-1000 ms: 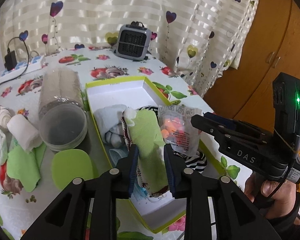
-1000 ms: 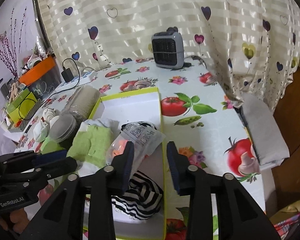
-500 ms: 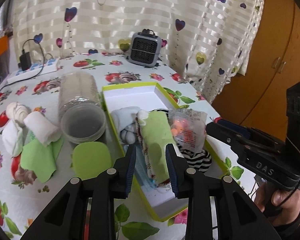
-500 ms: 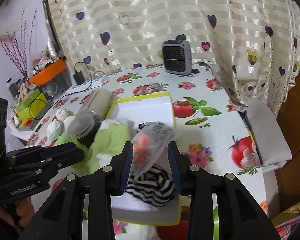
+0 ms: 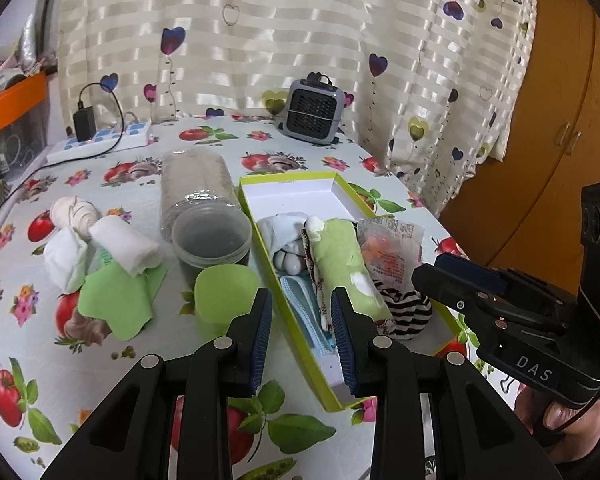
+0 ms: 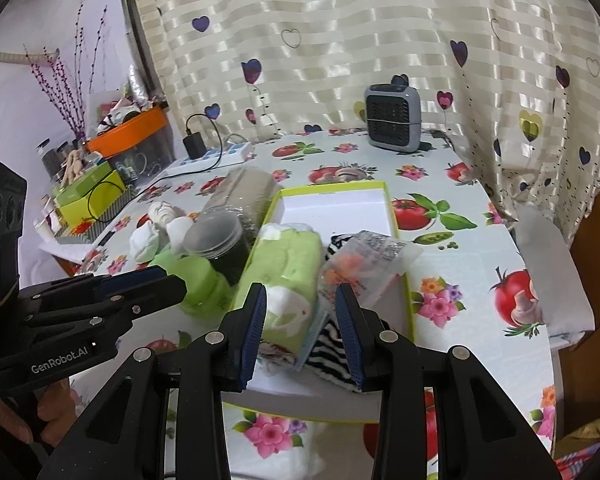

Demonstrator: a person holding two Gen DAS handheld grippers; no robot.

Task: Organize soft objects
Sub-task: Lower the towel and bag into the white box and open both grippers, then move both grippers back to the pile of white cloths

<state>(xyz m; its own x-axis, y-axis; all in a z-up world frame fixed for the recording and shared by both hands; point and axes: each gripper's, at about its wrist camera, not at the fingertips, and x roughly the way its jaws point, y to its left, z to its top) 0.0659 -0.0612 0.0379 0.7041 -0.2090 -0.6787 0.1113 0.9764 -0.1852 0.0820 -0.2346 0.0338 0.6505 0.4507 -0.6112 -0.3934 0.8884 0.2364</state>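
A yellow-green box (image 5: 292, 184) with a white inside lies open on the fruit-print table. It holds a rolled green towel (image 5: 340, 260), pale socks (image 5: 284, 236), a blue mask (image 5: 304, 304), a clear packet with orange pieces (image 5: 388, 248) and a striped cloth (image 5: 404, 312). My left gripper (image 5: 302, 340) hovers open over the box's near end, holding nothing. My right gripper (image 6: 300, 328) is open too, above the towel (image 6: 288, 264) and the striped cloth (image 6: 328, 344), with the packet (image 6: 364, 264) just beyond.
Left of the box lie a clear jar (image 5: 198, 200) on its side, a green lid (image 5: 224, 292), a green cloth (image 5: 116, 304) and white rolled cloths (image 5: 124, 244). A small heater (image 5: 314, 110) and a power strip (image 5: 100, 142) sit at the back. A folded grey cloth (image 6: 548, 264) hangs over the right edge.
Both grippers have drawn back and risen from the box. The green towel that sat between the left fingers now lies in the box beyond them.
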